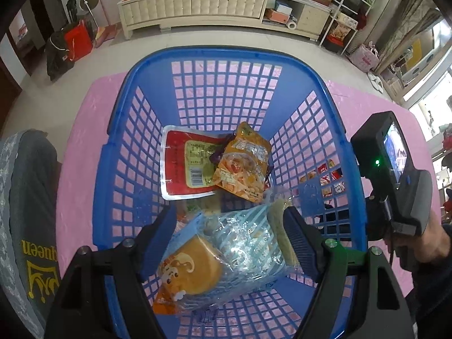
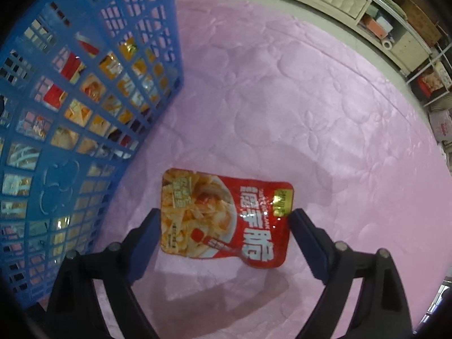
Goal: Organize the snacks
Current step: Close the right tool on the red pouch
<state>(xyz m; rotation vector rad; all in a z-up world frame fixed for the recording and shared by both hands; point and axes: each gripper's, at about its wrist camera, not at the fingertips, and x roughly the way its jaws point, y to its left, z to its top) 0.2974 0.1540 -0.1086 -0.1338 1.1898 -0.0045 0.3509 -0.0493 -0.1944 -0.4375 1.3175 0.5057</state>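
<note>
A blue plastic basket (image 1: 132, 152) stands on the pink table cover. It holds a red flat packet (image 1: 180, 163), an orange snack pouch (image 1: 243, 166) and a clear blue-striped bread packet (image 1: 223, 257). My left gripper (image 1: 228, 223) is open over the basket, its fingers on either side of the bread packet, not pressing it. In the right wrist view a red snack pouch (image 2: 226, 217) lies flat on the cover just right of the basket (image 2: 84, 84). My right gripper (image 2: 224, 220) is open, its fingers on either side of the pouch, close above it.
The pink cover (image 2: 310, 99) stretches wide to the right of the basket. The right gripper's body (image 1: 395, 175) and hand show beside the basket's right wall. A grey sleeve (image 1: 25, 212) is at left. A cream cabinet (image 1: 197, 5) stands across the floor.
</note>
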